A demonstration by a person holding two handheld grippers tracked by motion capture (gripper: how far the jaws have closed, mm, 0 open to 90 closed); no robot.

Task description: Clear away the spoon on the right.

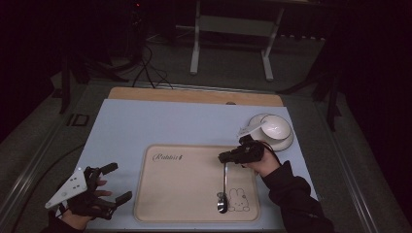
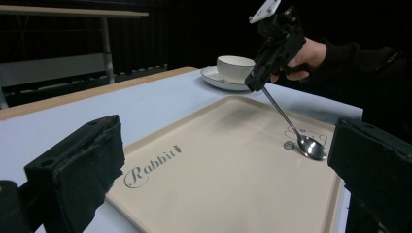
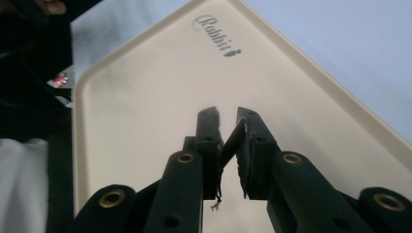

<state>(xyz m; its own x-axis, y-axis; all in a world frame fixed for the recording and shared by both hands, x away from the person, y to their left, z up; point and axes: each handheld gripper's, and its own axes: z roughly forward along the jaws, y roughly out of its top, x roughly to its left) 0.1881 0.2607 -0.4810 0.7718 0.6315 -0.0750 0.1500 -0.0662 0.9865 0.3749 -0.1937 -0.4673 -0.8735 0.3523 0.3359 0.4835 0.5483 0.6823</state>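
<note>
Spoon (image 1: 223, 187): in the high view its bowl rests on the tray (image 1: 160, 194), handle end clamped in the right tool (image 1: 228, 156). Left gripper view: thin, stiff, slippery metal, light. Right gripper view: grip near the handle tip. Left tool (image 1: 114, 183) stands apart, empty.

Hidden and cut-off parts

The spoon (image 1: 223, 187) handle's top end is hidden inside the right tongs (image 3: 228, 145) — whether they still pinch it is unclear; the tray (image 3: 145, 97) is cut off at 6 o'clock.

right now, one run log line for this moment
right gripper: holds spoon handle | spoon bowl: on tray | left gripper: open, beside tray | cup: on saucer
</note>
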